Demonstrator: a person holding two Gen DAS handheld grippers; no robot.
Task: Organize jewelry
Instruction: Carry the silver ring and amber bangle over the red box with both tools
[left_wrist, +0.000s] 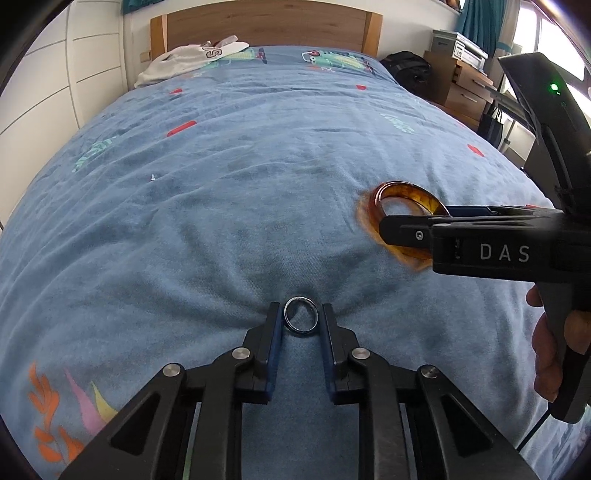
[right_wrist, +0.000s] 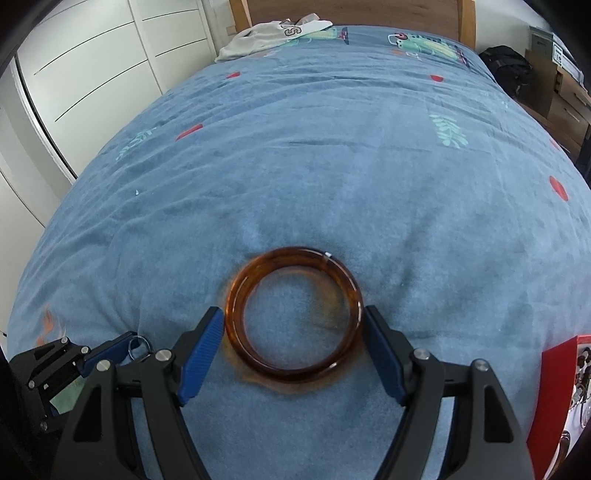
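A small silver ring (left_wrist: 300, 315) lies on the blue bedspread (left_wrist: 236, 192), between the open fingers of my left gripper (left_wrist: 300, 314), which straddle it with small gaps either side. An amber bangle (right_wrist: 293, 314) lies flat on the bedspread (right_wrist: 332, 166), between the open fingers of my right gripper (right_wrist: 293, 328); the blue pads stand at its left and right rim. In the left wrist view the bangle (left_wrist: 397, 192) is partly hidden behind the right gripper (left_wrist: 391, 225). The left gripper (right_wrist: 122, 349) and ring (right_wrist: 139, 347) show at lower left of the right wrist view.
A red and white jewelry box (right_wrist: 565, 391) sits at the right edge of the bed. White clothing (left_wrist: 192, 59) lies by the wooden headboard (left_wrist: 266, 22). White wardrobe doors (right_wrist: 92, 62) stand left; wooden drawers (left_wrist: 465, 85) and a black bag (left_wrist: 406, 70) stand right.
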